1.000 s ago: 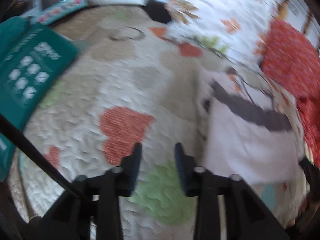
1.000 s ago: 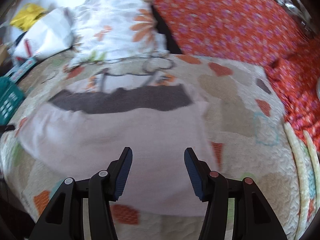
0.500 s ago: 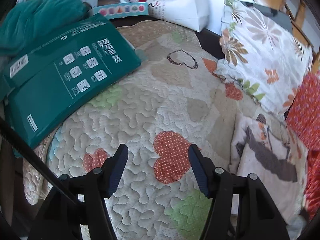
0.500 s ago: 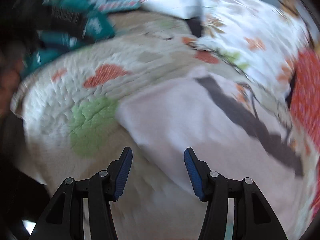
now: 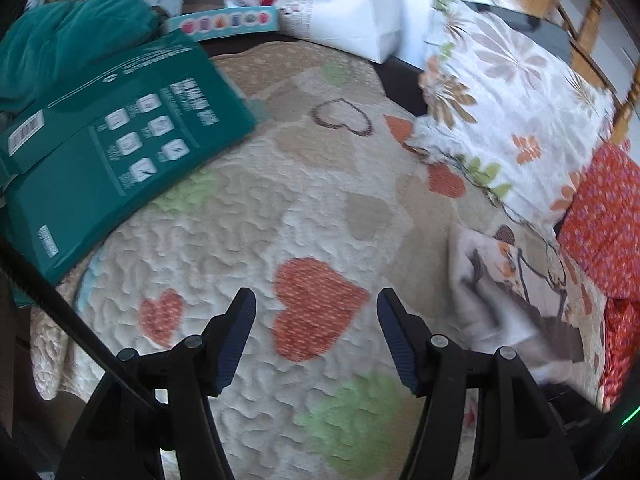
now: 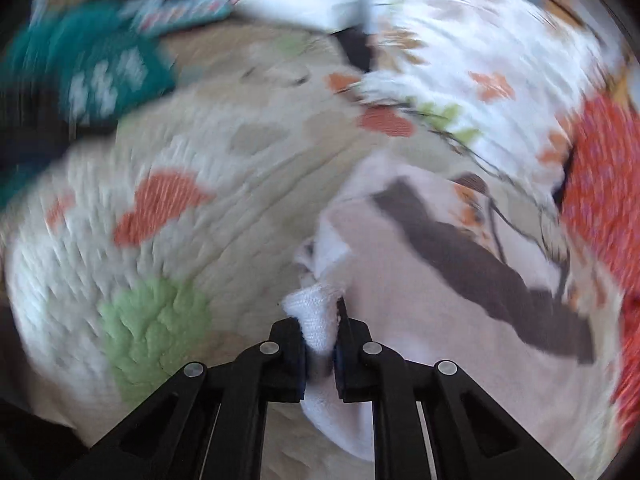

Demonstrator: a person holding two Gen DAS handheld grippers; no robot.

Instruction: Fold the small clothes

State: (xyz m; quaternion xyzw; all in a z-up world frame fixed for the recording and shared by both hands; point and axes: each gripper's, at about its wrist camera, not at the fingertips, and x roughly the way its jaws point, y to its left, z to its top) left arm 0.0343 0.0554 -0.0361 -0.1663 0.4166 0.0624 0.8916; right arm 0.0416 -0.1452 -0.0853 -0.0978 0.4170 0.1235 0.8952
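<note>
A small pale pink garment [image 6: 440, 320] with a dark brown stripe lies on the heart-patterned quilt [image 6: 200, 208]. In the right wrist view my right gripper [image 6: 320, 320] is closing, its jaws pinching the garment's white left edge, which bunches up between the pads. The same garment [image 5: 500, 304] shows crumpled at the right of the left wrist view. My left gripper [image 5: 316, 320] hovers open over an orange heart on the quilt [image 5: 280, 220], well left of the garment, with nothing between its fingers.
A green box [image 5: 112, 160] and a teal cloth [image 5: 68, 40] lie at the quilt's left edge. A white bag [image 5: 328, 0] stands at the back. A floral pillow [image 5: 512, 92] and red patterned fabric [image 5: 600, 220] border the right side.
My right gripper swept left across the garment and closed on its left edge, bunching the cloth. My left gripper opened wider and drew away from the garment.
</note>
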